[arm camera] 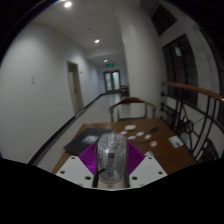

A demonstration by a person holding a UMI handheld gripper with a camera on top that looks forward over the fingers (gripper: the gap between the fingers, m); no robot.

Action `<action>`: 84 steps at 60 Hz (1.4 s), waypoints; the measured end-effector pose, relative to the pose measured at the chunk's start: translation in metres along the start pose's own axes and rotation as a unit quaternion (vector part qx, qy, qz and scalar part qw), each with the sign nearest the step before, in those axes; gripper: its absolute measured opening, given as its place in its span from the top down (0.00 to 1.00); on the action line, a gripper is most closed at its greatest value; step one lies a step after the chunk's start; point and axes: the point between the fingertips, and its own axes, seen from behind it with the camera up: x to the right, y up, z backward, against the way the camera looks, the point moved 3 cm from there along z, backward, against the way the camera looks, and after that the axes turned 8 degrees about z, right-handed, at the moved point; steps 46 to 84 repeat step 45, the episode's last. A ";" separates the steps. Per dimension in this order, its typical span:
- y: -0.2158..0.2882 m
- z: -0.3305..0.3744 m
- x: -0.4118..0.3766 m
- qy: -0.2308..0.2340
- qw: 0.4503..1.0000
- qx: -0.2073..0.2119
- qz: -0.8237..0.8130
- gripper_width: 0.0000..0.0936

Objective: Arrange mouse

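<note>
Tongs (111,172) clamped on clear mouse (111,155), held w/ purple pads (92,155) either side, lifted over near edge of tabletop (150,128), prob. for carrying to its spot. Dark mat (82,144) beyond left.

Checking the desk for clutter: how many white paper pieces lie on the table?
3: two small ones mid-table beyond the mouse, one near the far edge; others may be hidden.

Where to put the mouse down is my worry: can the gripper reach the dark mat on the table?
Probably yes: the gripper, shut on the mouse, hangs just short of the dark mat, and nothing seems to stand between them.
</note>
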 end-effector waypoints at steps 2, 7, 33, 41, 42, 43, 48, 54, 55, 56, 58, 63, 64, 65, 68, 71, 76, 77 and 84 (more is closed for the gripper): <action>-0.014 -0.001 -0.028 0.022 1.000 -0.010 0.005 0.63; -0.073 -0.006 -0.082 0.046 0.997 -0.059 0.014 0.63; -0.200 -0.003 -0.131 0.113 0.967 -0.199 0.111 0.21; -0.181 0.039 -0.113 0.155 0.966 -0.184 0.092 0.10; -0.178 0.046 -0.108 0.157 0.967 -0.180 0.091 0.10; -0.175 0.052 -0.103 0.159 0.967 -0.176 0.090 0.10; -0.170 0.064 -0.091 0.161 0.969 -0.167 0.087 0.10; -0.170 0.064 -0.091 0.161 0.969 -0.167 0.087 0.10; -0.170 0.064 -0.091 0.161 0.969 -0.167 0.087 0.10; -0.170 0.064 -0.091 0.161 0.969 -0.167 0.087 0.10; -0.170 0.064 -0.091 0.161 0.969 -0.167 0.087 0.10; -0.170 0.064 -0.091 0.161 0.969 -0.167 0.087 0.10; -0.170 0.064 -0.091 0.161 0.969 -0.167 0.087 0.10; -0.170 0.064 -0.091 0.161 0.969 -0.167 0.087 0.10; -0.170 0.064 -0.091 0.161 0.969 -0.167 0.087 0.10; -0.170 0.064 -0.091 0.161 0.969 -0.167 0.087 0.10; -0.170 0.064 -0.091 0.161 0.969 -0.167 0.087 0.10; -0.170 0.064 -0.091 0.161 0.969 -0.167 0.087 0.10; -0.170 0.064 -0.091 0.161 0.969 -0.167 0.087 0.10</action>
